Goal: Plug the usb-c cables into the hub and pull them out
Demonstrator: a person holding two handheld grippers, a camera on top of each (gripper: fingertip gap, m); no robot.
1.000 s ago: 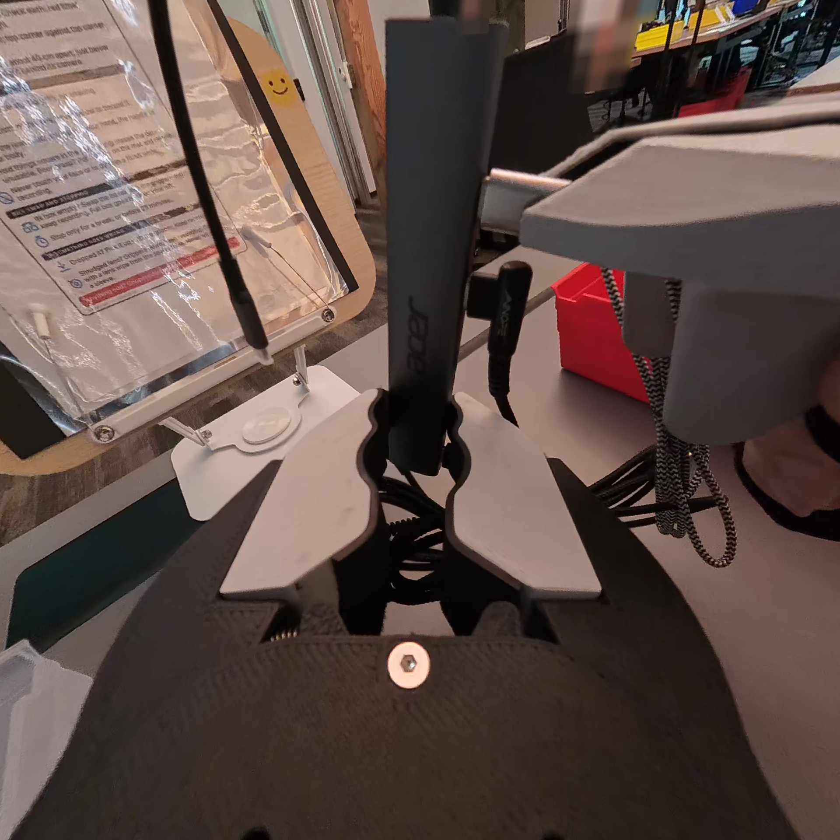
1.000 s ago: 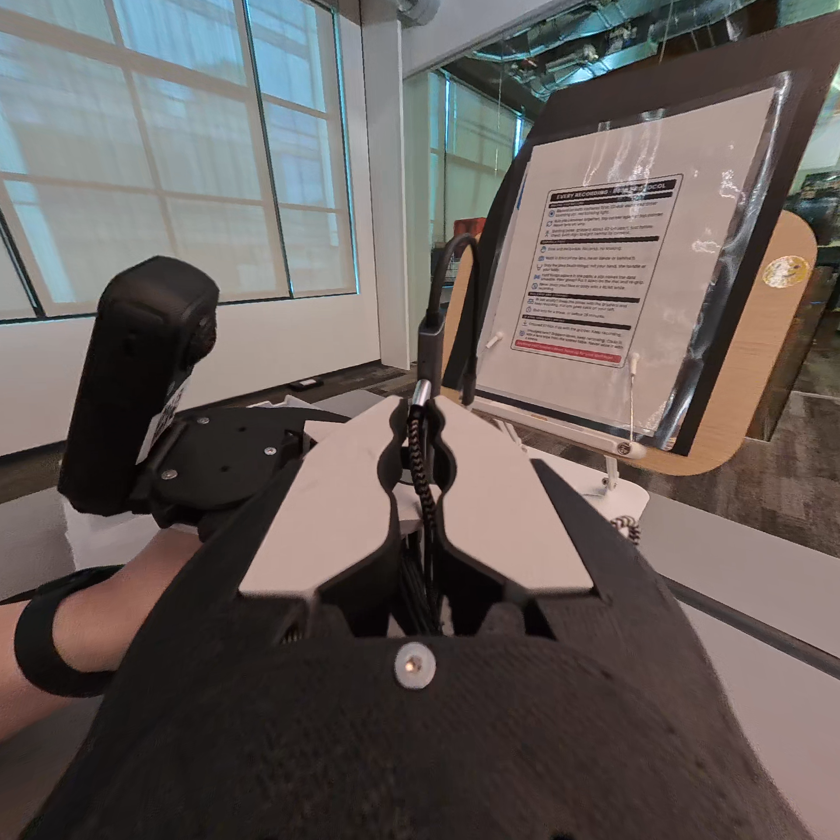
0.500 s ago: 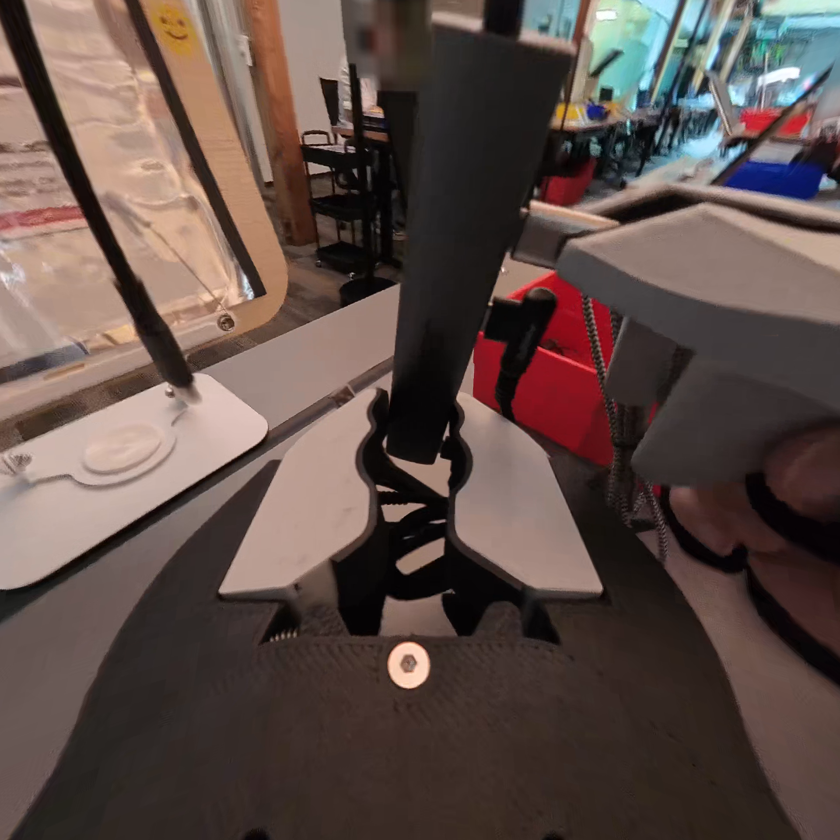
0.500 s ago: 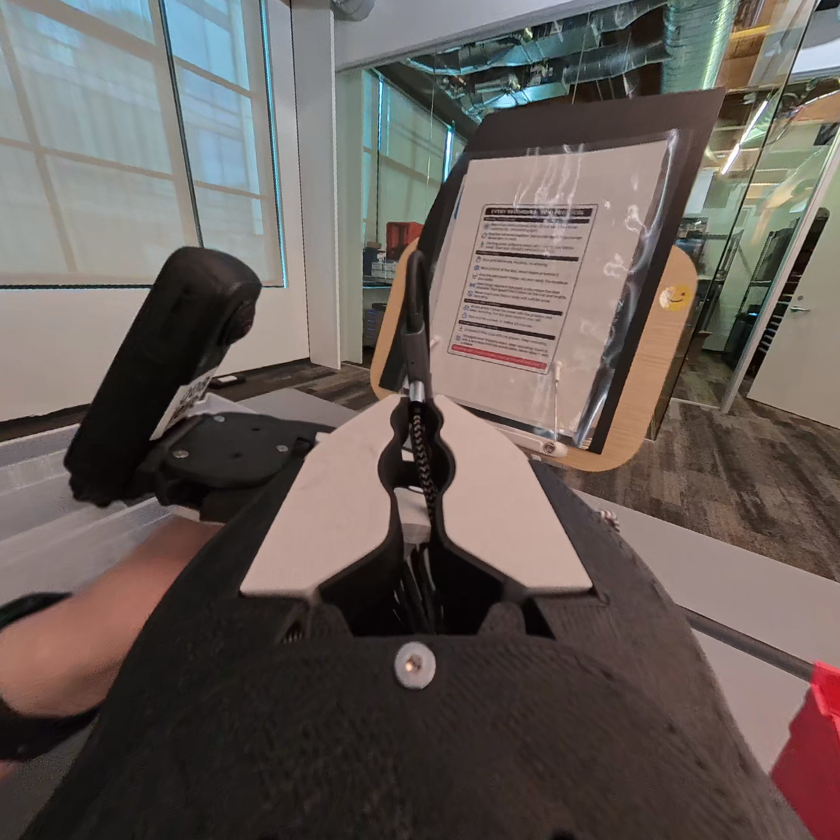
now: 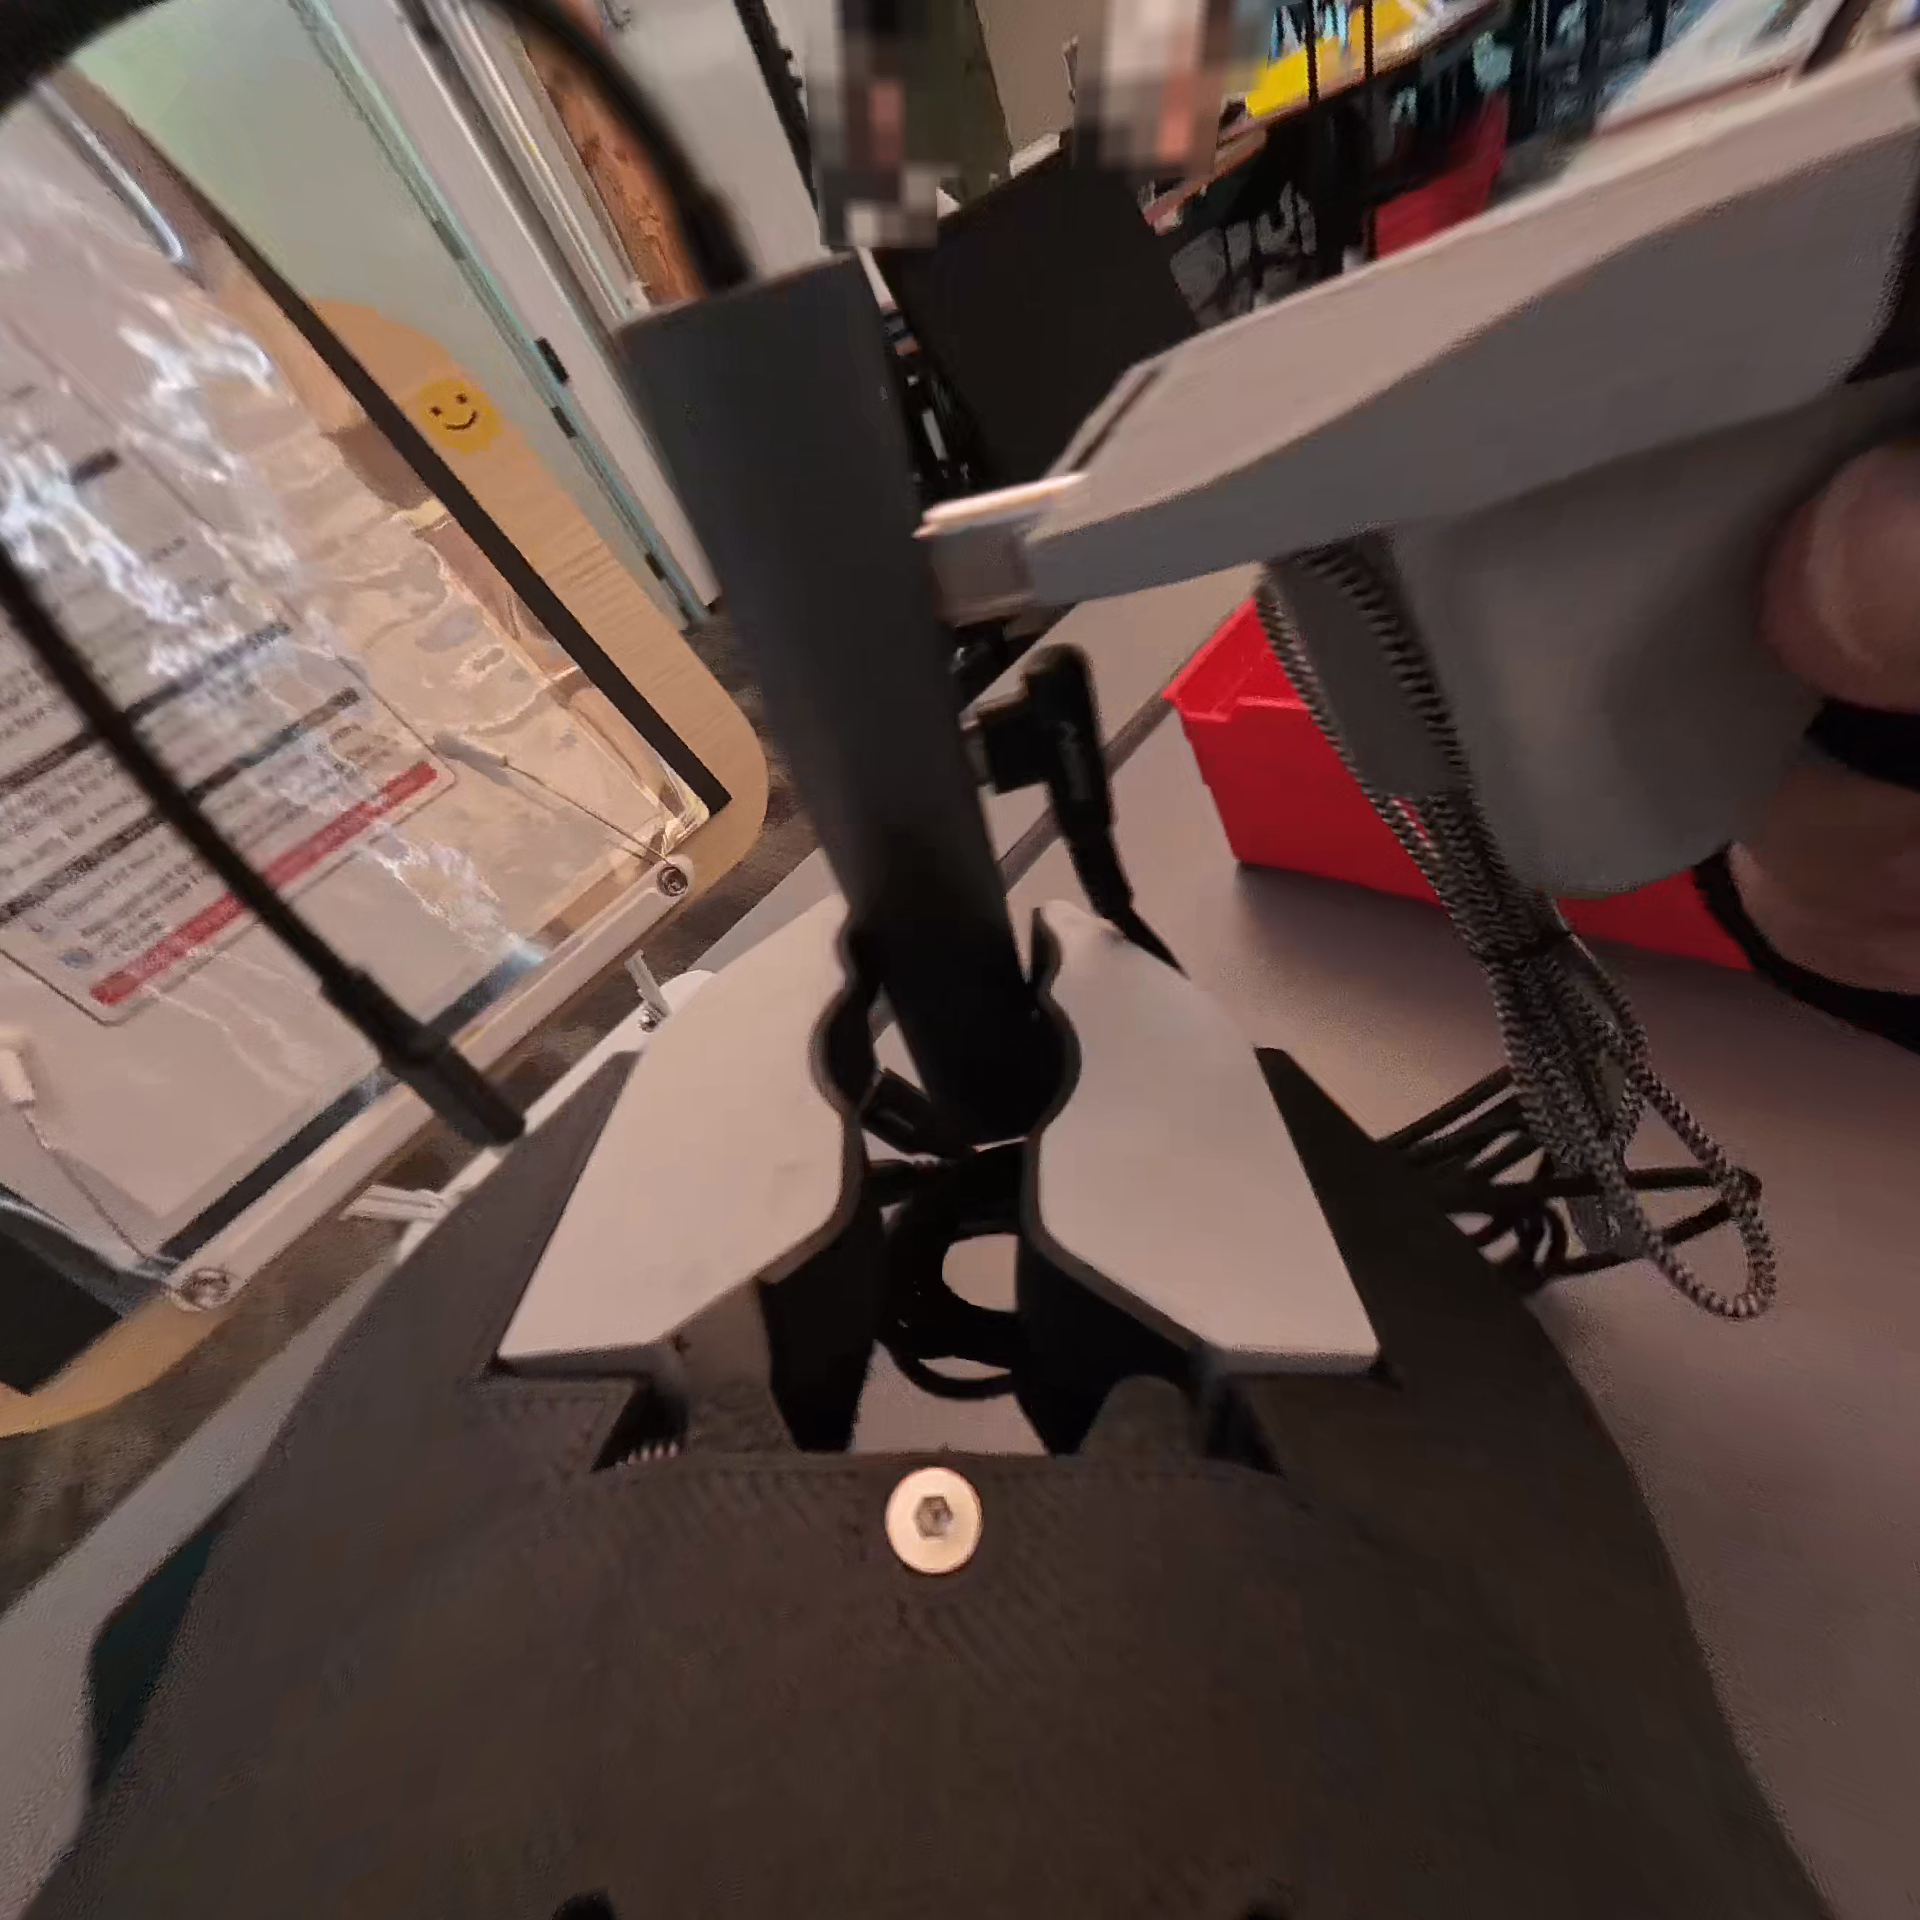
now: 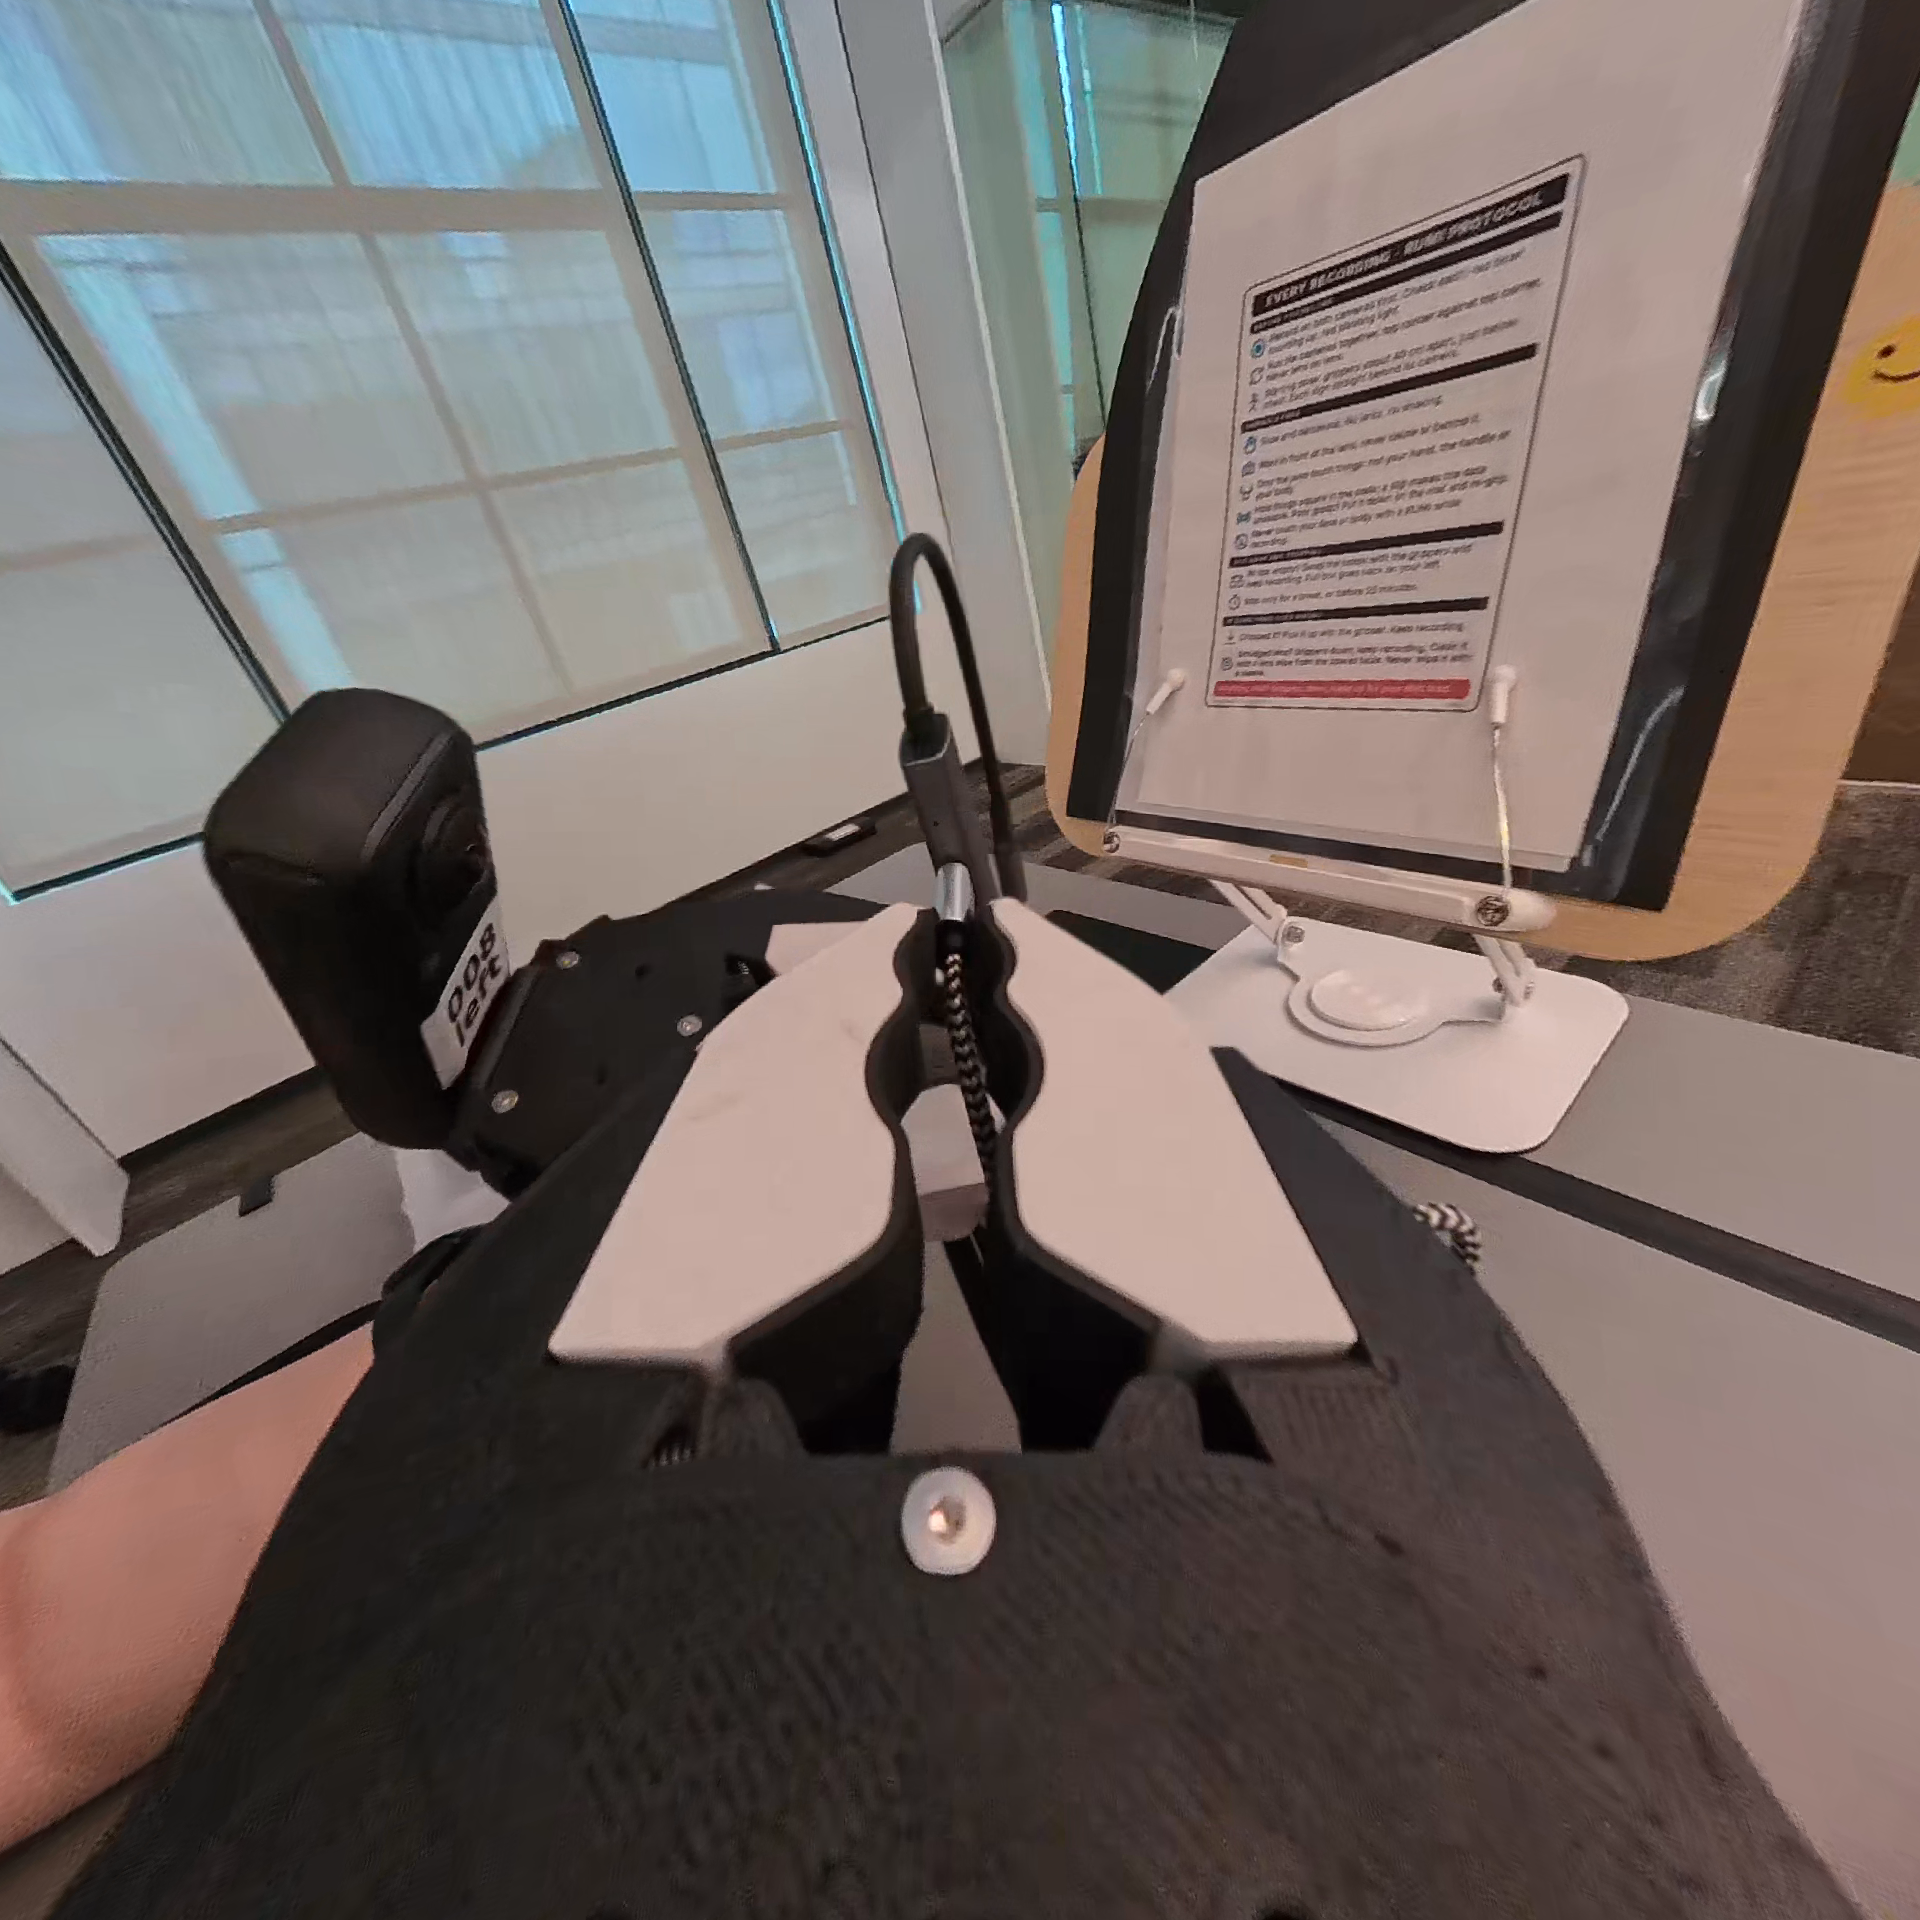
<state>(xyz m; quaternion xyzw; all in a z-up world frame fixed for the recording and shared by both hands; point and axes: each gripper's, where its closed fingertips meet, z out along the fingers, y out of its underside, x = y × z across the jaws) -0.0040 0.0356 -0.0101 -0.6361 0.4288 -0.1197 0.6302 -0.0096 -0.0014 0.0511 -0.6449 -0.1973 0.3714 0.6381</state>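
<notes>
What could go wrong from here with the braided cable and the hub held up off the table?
1. The left gripper holds the hub only near its lower end, so a sideways push from the plug might lever it loose.
2. The right gripper pinches the braided cable behind its metal plug; the plug could tilt and miss the port.
3. The black angled cable already in the hub sits close by and may get bumped.

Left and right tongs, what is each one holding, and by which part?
Left tongs clamp the dark grey hub at its lower end. Right tongs pinch the braided cable just behind its metal plug.
</notes>
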